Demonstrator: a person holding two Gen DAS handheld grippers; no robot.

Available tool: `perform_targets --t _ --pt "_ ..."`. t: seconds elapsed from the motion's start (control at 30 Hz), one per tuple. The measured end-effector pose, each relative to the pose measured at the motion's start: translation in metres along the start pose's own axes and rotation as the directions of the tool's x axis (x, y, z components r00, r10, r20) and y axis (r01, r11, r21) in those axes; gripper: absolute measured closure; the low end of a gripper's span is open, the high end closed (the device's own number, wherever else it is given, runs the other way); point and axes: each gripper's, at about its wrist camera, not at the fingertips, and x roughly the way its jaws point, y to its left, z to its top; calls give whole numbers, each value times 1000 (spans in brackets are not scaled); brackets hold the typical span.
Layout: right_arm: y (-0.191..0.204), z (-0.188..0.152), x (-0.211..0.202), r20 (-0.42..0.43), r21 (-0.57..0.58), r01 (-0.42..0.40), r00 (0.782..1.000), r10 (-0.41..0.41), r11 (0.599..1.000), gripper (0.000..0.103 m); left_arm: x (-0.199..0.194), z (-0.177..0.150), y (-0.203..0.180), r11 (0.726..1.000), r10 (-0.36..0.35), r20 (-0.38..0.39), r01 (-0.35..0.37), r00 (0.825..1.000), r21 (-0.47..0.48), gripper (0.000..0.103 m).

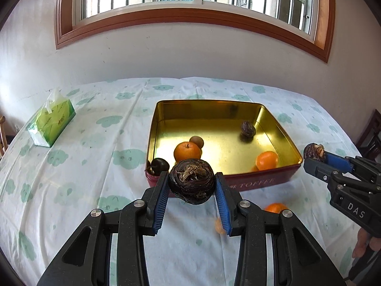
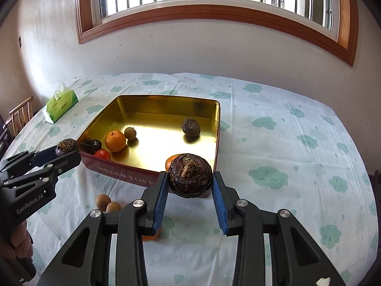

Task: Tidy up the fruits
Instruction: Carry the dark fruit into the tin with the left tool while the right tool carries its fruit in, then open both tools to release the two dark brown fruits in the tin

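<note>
The left gripper (image 1: 192, 190) is clenched on a dark round water chestnut (image 1: 192, 181), which sits between its two blue pads in the lower middle of the left wrist view. The right gripper (image 2: 189, 186) grasps a second dark chestnut (image 2: 189, 178) in the same way, in the lower middle of its own view. Both fruits hang in the air above the tablecloth (image 1: 71, 190), not touching it.

The relation that matters is where the gold tin (image 1: 281, 128) lies from each gripper. In the left view the tin is straight ahead and a little to the right, and its near red wall is just behind the held fruit. In the right view the tin (image 2: 218, 128) is ahead and to the left, with its near right corner just behind the fruit. So both grippers stand at the near wall, one on each side, and I judge neither clearly nearer.

Inside the tin lie already an orange fruit (image 1: 187, 151), a small brown one (image 1: 197, 141), another chestnut (image 1: 247, 128) and a mandarin (image 1: 266, 160). The middle of the floor is free, so each gripper probably needs only to go forward over the wall. Some small fruits (image 2: 108, 203) are still on the cloth before the tin.
</note>
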Motion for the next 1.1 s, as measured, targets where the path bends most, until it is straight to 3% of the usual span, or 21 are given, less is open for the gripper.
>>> perform_targets --t 0.53,1.1 --pt "5 31 65 -79 -25 -17 997 15 1000 69 57 32 1 999 36 -66 -34 997 25 64" --pt "0 34 88 -122 -1 -36 992 36 999 68 84 33 1 999 48 -120 -45 992 30 64"
